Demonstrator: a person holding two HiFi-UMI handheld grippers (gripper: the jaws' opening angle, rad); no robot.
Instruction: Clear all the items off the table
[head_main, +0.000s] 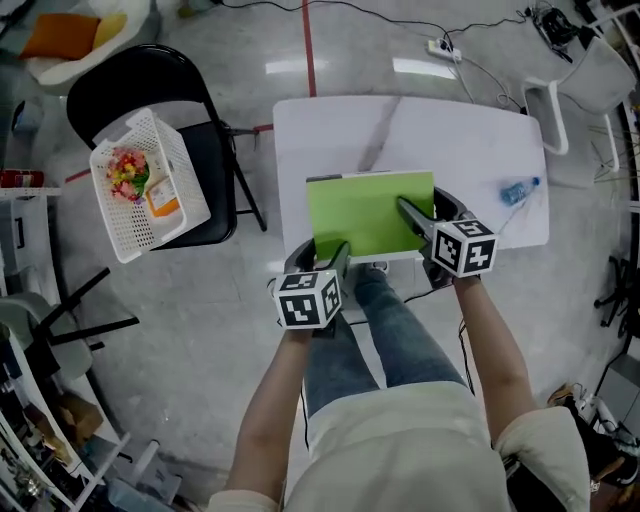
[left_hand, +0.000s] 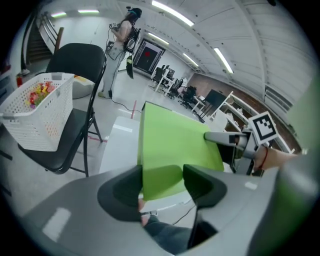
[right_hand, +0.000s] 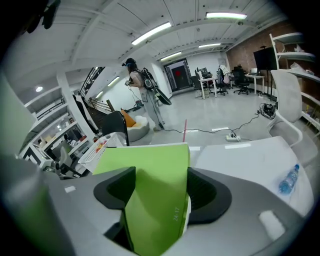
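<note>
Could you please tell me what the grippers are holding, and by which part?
Both hold the green book: the left gripper clamps its near left corner, the right gripper its right edge.

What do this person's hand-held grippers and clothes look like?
The left hand-held gripper and right hand-held gripper each have a grey shell, black pads and a white cube with black square markers. The person wears a pale short-sleeved top and blue jeans.

Book over the table's near edge; bottle on the table at right; basket on the chair, left of the table.
</note>
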